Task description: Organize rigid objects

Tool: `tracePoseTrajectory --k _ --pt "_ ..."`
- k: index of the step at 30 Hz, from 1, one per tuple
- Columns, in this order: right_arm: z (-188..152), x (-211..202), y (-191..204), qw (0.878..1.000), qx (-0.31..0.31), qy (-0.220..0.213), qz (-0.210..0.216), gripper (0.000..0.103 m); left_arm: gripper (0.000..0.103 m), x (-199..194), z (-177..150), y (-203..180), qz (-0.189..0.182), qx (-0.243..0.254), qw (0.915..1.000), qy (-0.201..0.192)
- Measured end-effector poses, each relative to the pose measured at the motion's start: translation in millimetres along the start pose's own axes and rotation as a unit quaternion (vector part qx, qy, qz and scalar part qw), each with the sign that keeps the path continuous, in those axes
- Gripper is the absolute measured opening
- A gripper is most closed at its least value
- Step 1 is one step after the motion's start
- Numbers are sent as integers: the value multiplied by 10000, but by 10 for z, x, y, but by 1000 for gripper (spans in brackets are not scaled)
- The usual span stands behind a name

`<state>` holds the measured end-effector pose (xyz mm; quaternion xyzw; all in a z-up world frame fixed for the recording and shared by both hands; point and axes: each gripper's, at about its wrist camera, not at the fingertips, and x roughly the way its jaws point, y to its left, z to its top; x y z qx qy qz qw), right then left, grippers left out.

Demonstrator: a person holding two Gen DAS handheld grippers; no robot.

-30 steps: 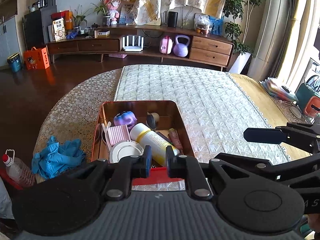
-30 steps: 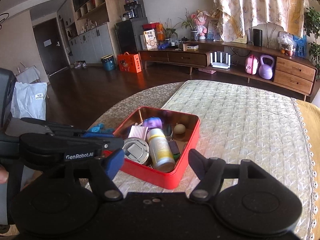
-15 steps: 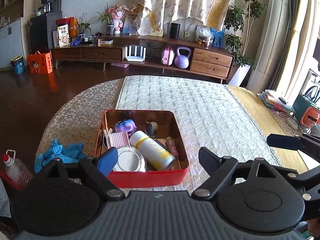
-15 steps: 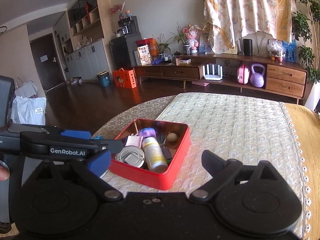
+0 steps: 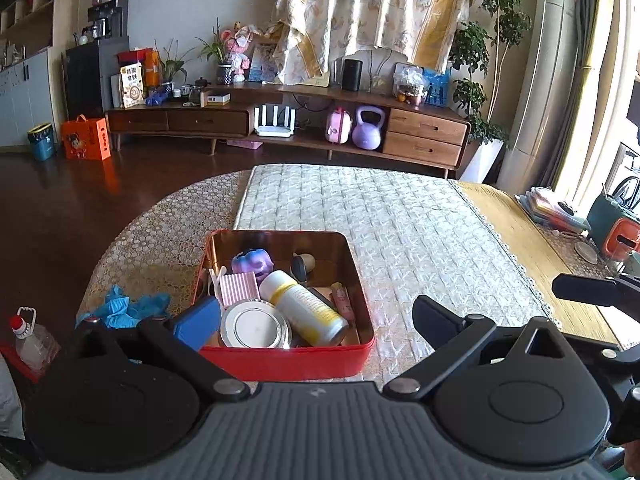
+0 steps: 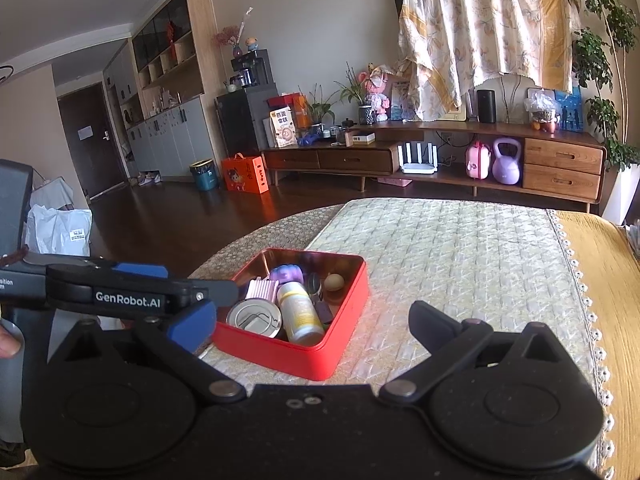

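tabletop (image 5: 400,216): round, covered by a lace cloth plus a quilted runner down the middle. Bare apart from the tin, so everything loose looks already gathered. Far right edge cut off by the lens.
red tin (image 5: 288,360): sits on the runner's near-left part, close to the table edge, square to the left gripper. All the small rigid things lie inside it; I read the sort as done or nearly so.
left gripper (image 5: 316,318): fingers spread wide, nothing between the pads, hovering just short of the tin's near wall. Left blue pad overlaps the tin's left corner in view; can't tell if it touches.
right gripper (image 6: 312,328): also spread wide and empty, aimed at the tin from its right side. Left gripper's arm crosses its left field and hides part of the tin's near-left corner.
bottle (image 5: 304,308): white with yellow label, lying on its side diagonally; probably too tall to stand under a lid.
round can (image 5: 256,326): silver lid up, near-left corner, touching the bottle.
pink ribbed piece (image 5: 239,288): leaning behind the can; what it is, unclear.
purple toy (image 5: 252,262): back-left, shape hard to read.
small stuff: brown ball (image 6: 334,282), a dark item beside it, a pinkish tube along the right wall, all partly buried.
blue gloves (image 5: 128,306): left on the cloth outside the tin; soft, so likely excluded on purpose.
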<state>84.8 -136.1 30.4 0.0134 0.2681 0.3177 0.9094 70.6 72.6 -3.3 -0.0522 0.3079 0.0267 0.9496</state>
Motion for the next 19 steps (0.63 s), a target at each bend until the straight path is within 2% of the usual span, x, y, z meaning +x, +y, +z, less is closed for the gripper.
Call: tracePoseTrajectory --k 5,16,19 --pt "-27 -14 -27 10000 46 38 14 103 103 -75 5 6 47 -48 9999 -156" --pt "-49 18 -36 9999 91 89 31 103 103 -69 -4 47 241 -146 9995 -147" --pt "-60 34 -56 9999 119 102 4 103 103 -52 -5 44 198 -130 9997 -110"
